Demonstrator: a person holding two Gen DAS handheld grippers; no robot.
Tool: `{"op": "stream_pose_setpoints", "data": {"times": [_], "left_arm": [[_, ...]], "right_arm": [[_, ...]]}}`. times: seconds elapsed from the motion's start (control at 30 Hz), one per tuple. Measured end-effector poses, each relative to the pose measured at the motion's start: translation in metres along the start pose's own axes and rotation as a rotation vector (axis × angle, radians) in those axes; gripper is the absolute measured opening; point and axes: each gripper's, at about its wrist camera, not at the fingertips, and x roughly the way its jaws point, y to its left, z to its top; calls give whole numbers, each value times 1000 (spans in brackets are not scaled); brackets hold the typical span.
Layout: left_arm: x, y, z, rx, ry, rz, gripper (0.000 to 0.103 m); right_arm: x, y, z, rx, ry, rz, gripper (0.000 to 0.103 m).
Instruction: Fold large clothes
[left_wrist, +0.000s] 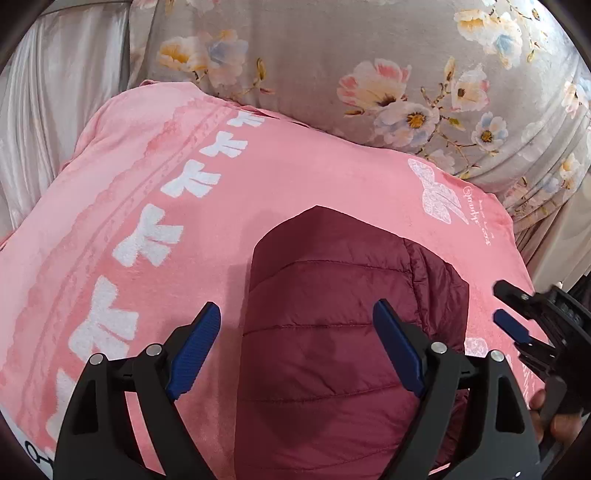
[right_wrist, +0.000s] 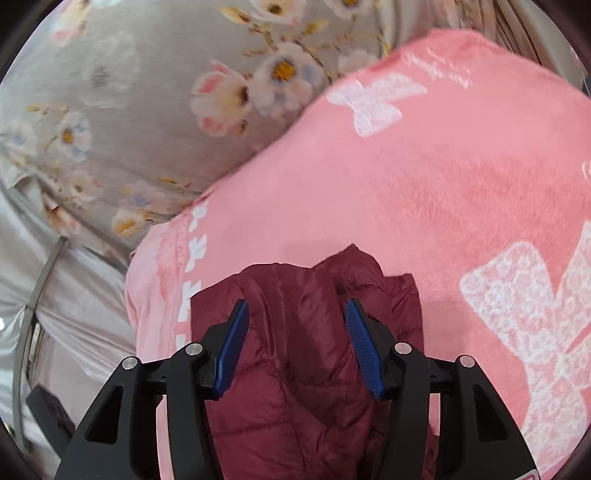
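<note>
Left wrist view: left claw (left_wrist: 295, 332) released, spread above maroon quilted jacket (left_wrist: 332, 369) lying folded on pink blanket (left_wrist: 258, 177); right claw (left_wrist: 506, 306) enters beside it. Floral bedsheet (left_wrist: 332, 44) behind. Right wrist view: right claw (right_wrist: 295, 332) released, jacket's bunched fabric between its pads, untouched.

The jacket (left_wrist: 343, 332) is lying on the blanket (left_wrist: 155, 206). The blanket is lying on the bedsheet (left_wrist: 314, 55), which is extending behind it. The curtain (left_wrist: 55, 92) is hanging at left.
</note>
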Motion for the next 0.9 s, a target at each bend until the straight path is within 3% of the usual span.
{"op": "stream_pose_setpoints", "data": {"times": [0.13, 0.2, 0.3, 0.37, 0.47, 0.6, 0.73, 0.9], "left_arm": [[9, -3, 3, 5, 16, -2, 82], [13, -9, 4, 17, 22, 0, 82], [18, -17, 5, 24, 32, -6, 82], [21, -21, 5, 29, 36, -9, 82], [26, -28, 7, 50, 40, 2, 82], [42, -35, 7, 65, 60, 17, 82], [72, -44, -1, 75, 103, 36, 81], [96, -55, -12, 94, 123, 64, 82]], "right_arm": [[33, -13, 0, 123, 107, -28, 55], [41, -13, -2, 124, 121, -53, 54], [50, -13, -4, 122, 137, -58, 21], [49, -13, -1, 106, 131, -38, 12], [38, -9, 5, 16, 60, -12, 7], [34, -13, 0, -116, -26, -84, 4], [46, -37, -12, -146, -40, -170, 3], [56, -63, -26, -157, -47, -215, 3]]}}
